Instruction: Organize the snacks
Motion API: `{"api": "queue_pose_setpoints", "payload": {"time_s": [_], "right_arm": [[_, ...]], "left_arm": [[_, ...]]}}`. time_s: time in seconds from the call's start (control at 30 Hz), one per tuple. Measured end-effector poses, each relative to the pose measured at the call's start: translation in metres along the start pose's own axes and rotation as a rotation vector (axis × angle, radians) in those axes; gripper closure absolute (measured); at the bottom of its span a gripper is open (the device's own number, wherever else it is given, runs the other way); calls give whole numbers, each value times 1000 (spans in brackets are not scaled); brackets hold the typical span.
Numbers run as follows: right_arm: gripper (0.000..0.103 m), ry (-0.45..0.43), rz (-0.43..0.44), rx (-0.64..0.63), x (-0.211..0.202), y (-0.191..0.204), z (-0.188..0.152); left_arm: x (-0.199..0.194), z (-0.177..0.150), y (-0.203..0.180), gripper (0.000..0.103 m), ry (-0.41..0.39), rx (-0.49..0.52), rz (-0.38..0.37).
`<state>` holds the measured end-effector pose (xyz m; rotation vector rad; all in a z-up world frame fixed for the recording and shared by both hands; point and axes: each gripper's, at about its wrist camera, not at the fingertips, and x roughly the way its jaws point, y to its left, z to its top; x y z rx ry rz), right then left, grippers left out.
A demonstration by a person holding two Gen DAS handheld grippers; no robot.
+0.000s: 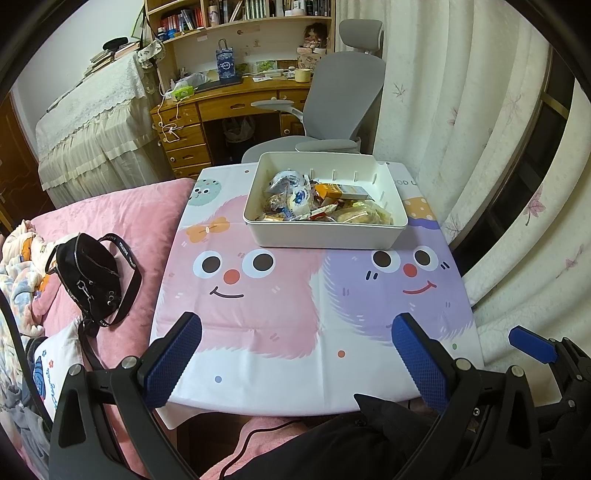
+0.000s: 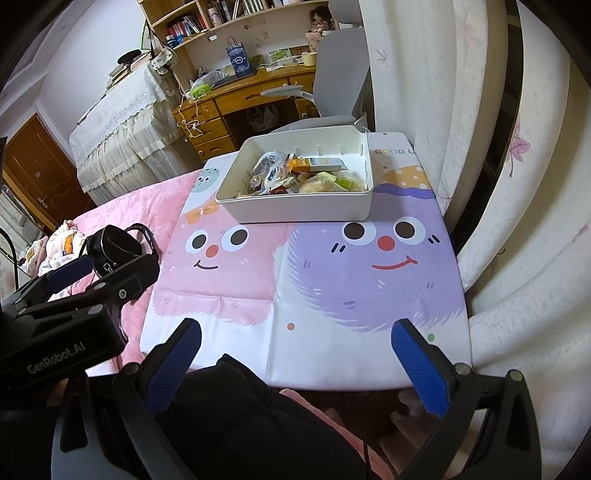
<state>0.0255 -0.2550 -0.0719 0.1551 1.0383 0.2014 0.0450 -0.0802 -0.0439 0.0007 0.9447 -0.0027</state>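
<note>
Snack bin at the far edge of a cartoon-print table

Table (image 1: pixel 295 332) fills the middle of both views, covered by a cloth printed with two fuzzy faces, pink on the left and purple on the right, with creases across the near part. A pink bed (image 1: pixel 122 221) sits along its left side, with a black bag (image 1: pixel 88 277) lying on it at centre left and a crumpled patterned blanket (image 1: pixel 18 266) at the left edge. Curtains (image 1: pixel 498 166) with a leaf print hang down the right of the frame. At the top stands a wooden desk (image 1: pixel 229 107) with drawers, a bookshelf (image 1: pixel 240 14) above it, and a grey chair (image 1: pixel 340 96) just behind the table. A lace-covered piece of furniture (image 1: pixel 92 122) shows at upper left, and a brown door (image 2: pixel 37 173) at the left of the right wrist view.

The white bin (image 1: pixel 325 236) rests on the cloth in the upper middle of the frame, above the two faces. It holds a loose heap of wrapped snacks (image 1: pixel 317 203), an orange-and-white carton (image 1: pixel 343 191) lying along the back of the pile.

The left gripper (image 1: pixel 295 360) and right gripper (image 2: pixel 295 363) hover at the bottom of their views over the near table edge, each with its blue-padded fingers spread wide and nothing between them, well apart from the bin
</note>
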Motion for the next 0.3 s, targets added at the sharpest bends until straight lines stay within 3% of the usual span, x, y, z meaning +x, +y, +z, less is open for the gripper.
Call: {"api": "queue_pose_setpoints", "payload": {"time_s": [0.3], "right_arm": [[0,6,4,3,0,-1,0]], "left_arm": [[1,2,-2,1,6,2,1]]}}
